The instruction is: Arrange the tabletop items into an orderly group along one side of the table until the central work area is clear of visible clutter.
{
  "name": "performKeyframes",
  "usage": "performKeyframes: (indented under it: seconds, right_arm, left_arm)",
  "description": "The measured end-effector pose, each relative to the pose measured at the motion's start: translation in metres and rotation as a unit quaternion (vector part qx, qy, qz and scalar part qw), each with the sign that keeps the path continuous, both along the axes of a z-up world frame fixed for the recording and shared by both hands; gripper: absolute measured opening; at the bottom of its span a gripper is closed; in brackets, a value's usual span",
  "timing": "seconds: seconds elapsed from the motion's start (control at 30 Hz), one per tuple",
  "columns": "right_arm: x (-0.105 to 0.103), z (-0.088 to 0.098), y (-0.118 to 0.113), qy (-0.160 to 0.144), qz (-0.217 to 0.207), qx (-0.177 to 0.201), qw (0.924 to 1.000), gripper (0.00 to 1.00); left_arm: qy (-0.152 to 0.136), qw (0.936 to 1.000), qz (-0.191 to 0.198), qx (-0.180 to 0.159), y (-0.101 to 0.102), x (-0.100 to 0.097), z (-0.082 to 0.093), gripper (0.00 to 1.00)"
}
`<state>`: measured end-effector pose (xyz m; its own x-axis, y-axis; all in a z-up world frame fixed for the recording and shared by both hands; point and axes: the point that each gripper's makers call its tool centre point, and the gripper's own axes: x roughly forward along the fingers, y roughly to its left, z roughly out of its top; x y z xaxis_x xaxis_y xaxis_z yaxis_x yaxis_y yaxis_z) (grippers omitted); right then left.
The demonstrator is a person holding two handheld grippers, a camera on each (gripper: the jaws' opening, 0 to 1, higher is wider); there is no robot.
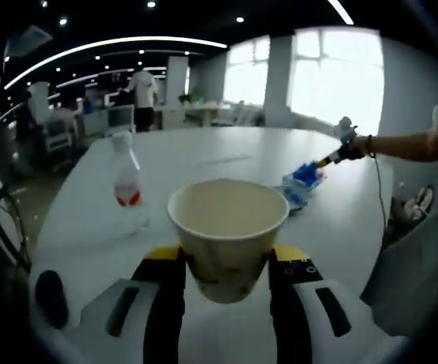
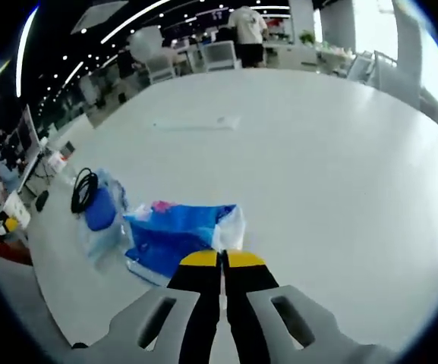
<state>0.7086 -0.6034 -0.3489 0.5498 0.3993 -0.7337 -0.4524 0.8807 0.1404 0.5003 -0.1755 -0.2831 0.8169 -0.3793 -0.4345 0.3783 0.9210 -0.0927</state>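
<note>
A cream paper cup [image 1: 228,220] stands upright between the jaws of my left gripper [image 1: 228,254], which is shut on its lower half. A clear bottle with a red label [image 1: 127,182] stands on the white table [image 1: 226,152] to the cup's left. Across the table, a hand holds my right gripper [image 1: 326,161] at a blue packet [image 1: 302,178]. In the right gripper view, my right gripper [image 2: 222,259] is shut on the near edge of that blue and white packet [image 2: 177,235]. A clear bag holding a blue item and a black cable [image 2: 97,208] lies beside the packet.
A dark oval object [image 1: 51,298] lies near the table's edge at lower left. A flat sheet [image 2: 196,123] rests far out on the tabletop. Chairs, desks and a standing person [image 1: 143,95] are beyond the table.
</note>
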Motion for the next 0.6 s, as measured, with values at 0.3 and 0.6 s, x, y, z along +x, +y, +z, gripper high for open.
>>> performKeyframes:
  seconds: [0.3, 0.6]
  right_arm:
    - [0.004, -0.007, -0.005, 0.005, -0.010, -0.010, 0.9999, 0.01]
    - [0.002, -0.021, -0.012, 0.011, -0.015, -0.024, 0.9995, 0.02]
  left_arm:
    - [0.001, 1.0000, 0.005, 0.002, 0.003, 0.001, -0.001, 0.40]
    - [0.002, 0.9999, 0.011, 0.002, 0.006, 0.000, -0.001, 0.40]
